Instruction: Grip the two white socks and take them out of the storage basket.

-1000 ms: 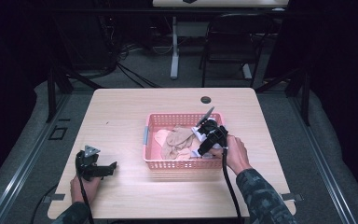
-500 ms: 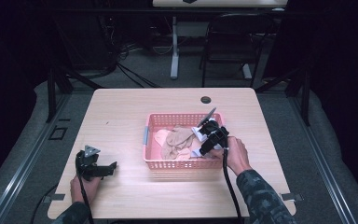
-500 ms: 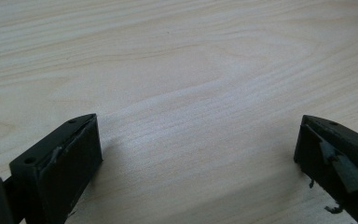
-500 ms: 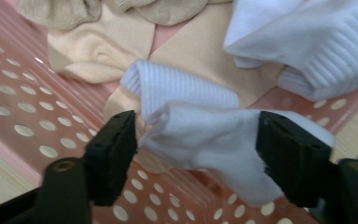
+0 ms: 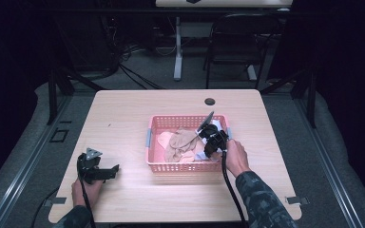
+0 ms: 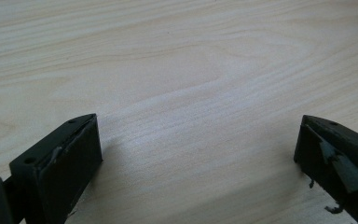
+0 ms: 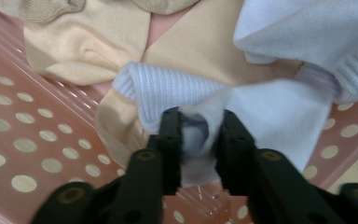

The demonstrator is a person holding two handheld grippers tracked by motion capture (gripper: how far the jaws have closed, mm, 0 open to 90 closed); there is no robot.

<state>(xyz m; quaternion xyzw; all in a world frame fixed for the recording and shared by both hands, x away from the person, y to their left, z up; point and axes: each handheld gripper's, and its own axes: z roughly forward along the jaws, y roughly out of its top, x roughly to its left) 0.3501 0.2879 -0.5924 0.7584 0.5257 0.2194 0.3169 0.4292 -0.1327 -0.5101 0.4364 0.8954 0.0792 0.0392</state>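
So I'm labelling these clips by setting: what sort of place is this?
Probably a lab or recording room, not a home: one wooden table stands on grey carpet, with dark surroundings, loose cables on the floor and a folding chair behind.
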